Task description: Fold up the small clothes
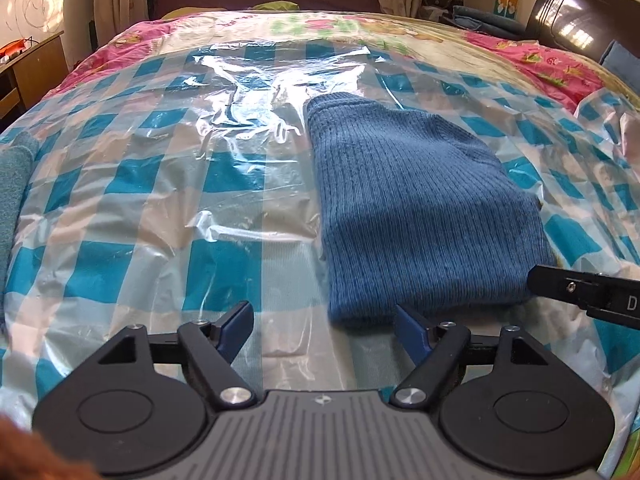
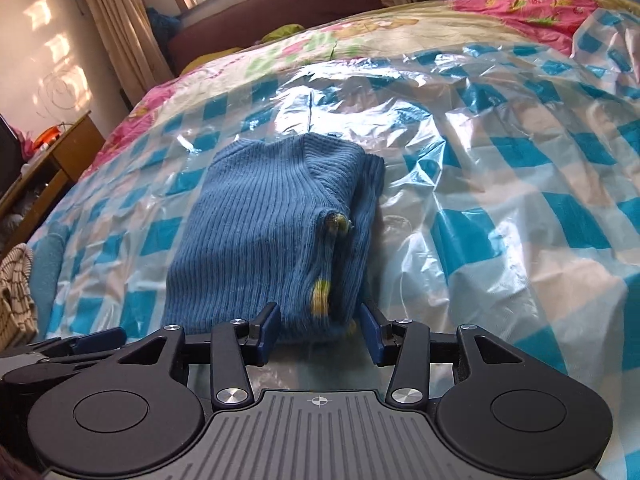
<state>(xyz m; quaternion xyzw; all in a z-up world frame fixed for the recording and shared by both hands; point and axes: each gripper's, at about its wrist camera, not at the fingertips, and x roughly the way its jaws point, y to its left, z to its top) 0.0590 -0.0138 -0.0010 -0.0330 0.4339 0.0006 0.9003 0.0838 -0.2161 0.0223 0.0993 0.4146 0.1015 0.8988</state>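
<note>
A small blue ribbed knit sweater (image 1: 420, 216) lies folded on the checked plastic sheet (image 1: 160, 184). In the right wrist view the sweater (image 2: 256, 240) shows yellow patches along its right fold. My left gripper (image 1: 326, 332) is open and empty, just short of the sweater's near left corner. My right gripper (image 2: 319, 332) is open, its fingers on either side of the sweater's near right edge, not closed on it. The right gripper's body also shows at the right edge of the left wrist view (image 1: 588, 292).
The blue-and-white plastic sheet covers a bed with a pink floral quilt (image 1: 540, 56). A teal towel (image 1: 16, 184) lies at the bed's left edge, beside a striped cloth (image 2: 16, 292). A wooden desk (image 1: 32, 68) stands left, a dark headboard (image 1: 580, 20) right.
</note>
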